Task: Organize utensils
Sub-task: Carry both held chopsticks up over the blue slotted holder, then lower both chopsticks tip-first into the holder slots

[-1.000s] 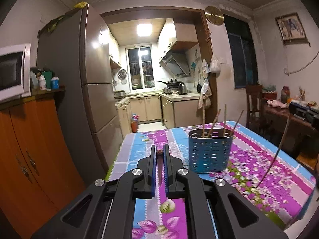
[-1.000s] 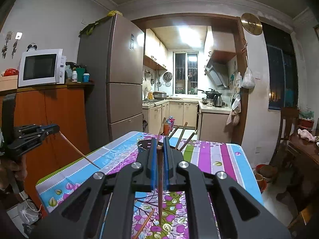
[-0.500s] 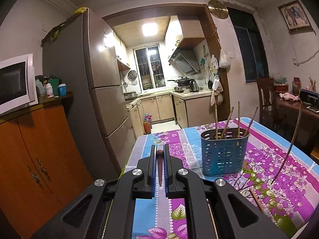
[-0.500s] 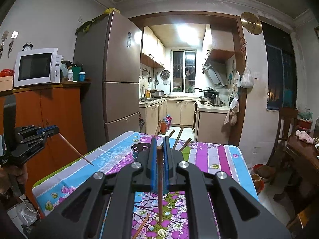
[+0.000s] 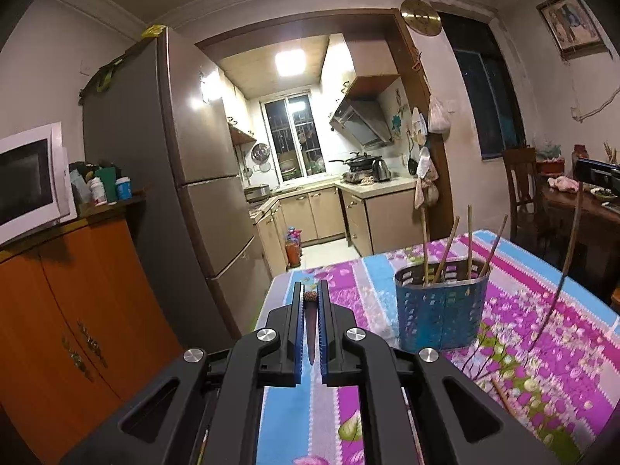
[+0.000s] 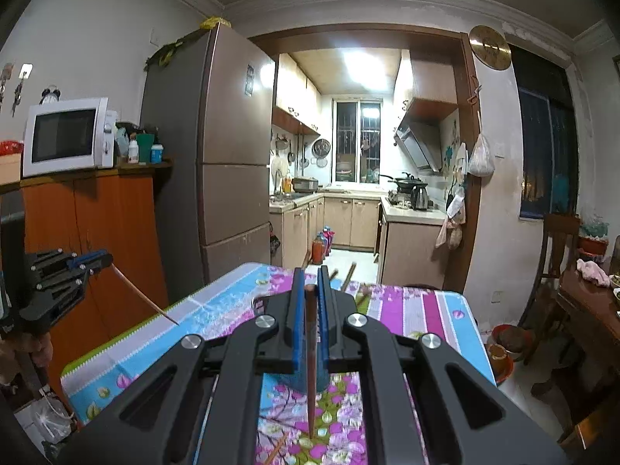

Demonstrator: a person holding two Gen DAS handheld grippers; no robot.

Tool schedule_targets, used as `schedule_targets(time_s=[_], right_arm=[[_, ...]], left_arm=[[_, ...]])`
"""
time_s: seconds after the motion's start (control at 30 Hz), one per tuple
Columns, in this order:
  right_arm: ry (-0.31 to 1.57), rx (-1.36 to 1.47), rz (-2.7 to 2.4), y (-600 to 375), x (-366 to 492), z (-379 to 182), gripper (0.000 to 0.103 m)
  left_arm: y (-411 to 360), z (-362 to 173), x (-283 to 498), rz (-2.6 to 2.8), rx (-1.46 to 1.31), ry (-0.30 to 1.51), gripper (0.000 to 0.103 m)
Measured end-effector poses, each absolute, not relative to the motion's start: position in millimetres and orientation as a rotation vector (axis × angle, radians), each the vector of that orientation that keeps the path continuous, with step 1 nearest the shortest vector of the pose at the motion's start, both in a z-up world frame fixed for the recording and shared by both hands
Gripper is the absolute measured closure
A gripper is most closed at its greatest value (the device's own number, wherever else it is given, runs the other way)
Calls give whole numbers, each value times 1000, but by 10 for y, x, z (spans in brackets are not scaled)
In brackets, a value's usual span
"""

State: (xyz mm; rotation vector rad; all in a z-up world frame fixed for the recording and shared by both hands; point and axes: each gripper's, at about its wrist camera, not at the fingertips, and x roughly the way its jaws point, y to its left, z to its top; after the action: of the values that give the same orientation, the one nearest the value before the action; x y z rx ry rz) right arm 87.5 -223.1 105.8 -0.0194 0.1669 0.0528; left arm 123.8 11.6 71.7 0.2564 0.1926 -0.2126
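Note:
My left gripper (image 5: 310, 296) is shut on a brown chopstick (image 5: 311, 333) that hangs point down between its blue pads. A blue perforated holder (image 5: 441, 306) with several chopsticks upright in it stands on the floral tablecloth, to the right of this gripper. My right gripper (image 6: 310, 283) is shut on another chopstick (image 6: 310, 368), also pointing down, above the holder (image 6: 300, 381), which it mostly hides. In the right wrist view the left gripper (image 6: 106, 260) shows at the left with its chopstick (image 6: 143, 296) slanting toward the table. The right gripper (image 5: 581, 172) shows at the left wrist view's right edge.
A loose chopstick (image 5: 502, 395) lies on the tablecloth (image 5: 542, 329) near the holder. An orange cabinet (image 5: 77, 310) with a microwave (image 6: 66, 135) and a tall fridge (image 5: 174, 193) stand left of the table. A wooden chair (image 6: 558, 244) and side table stand at the right.
Both grippers have risen a little with their chopsticks still held. In the left wrist view the holder has slid rightward; in the right wrist view it has sunk behind the gripper.

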Motion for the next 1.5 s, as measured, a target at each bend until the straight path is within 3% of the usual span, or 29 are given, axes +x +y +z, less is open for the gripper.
schedule_targets(time_s=[0.53, 1.17, 1.2, 1.23, 1.27, 1.3, 1.33, 1.5], right_arm=[[37, 57, 48, -2329, 1612, 1817, 98], [226, 302, 32, -2693, 2485, 882, 97], [241, 313, 35, -2692, 2517, 864, 97], [251, 316, 35, -2685, 2537, 855, 96], [267, 311, 22, -2677, 2554, 849, 83], [262, 302, 8, -2672, 2531, 855, 65], [242, 292, 3, -2676, 2482, 871, 61], [185, 254, -34, -2801, 2215, 998, 61]], left_arm=[[-485, 1742, 2086, -520, 86, 186, 96], [-837, 880, 3064, -563, 73, 479, 95], [-844, 857, 3096, -554, 75, 483, 89], [-829, 838, 3123, -540, 75, 484, 84], [-798, 832, 3133, -520, 69, 478, 66], [-767, 845, 3142, -510, 61, 468, 63], [-713, 849, 3128, -509, 56, 452, 63], [-482, 998, 2923, -450, 65, 354, 63]])
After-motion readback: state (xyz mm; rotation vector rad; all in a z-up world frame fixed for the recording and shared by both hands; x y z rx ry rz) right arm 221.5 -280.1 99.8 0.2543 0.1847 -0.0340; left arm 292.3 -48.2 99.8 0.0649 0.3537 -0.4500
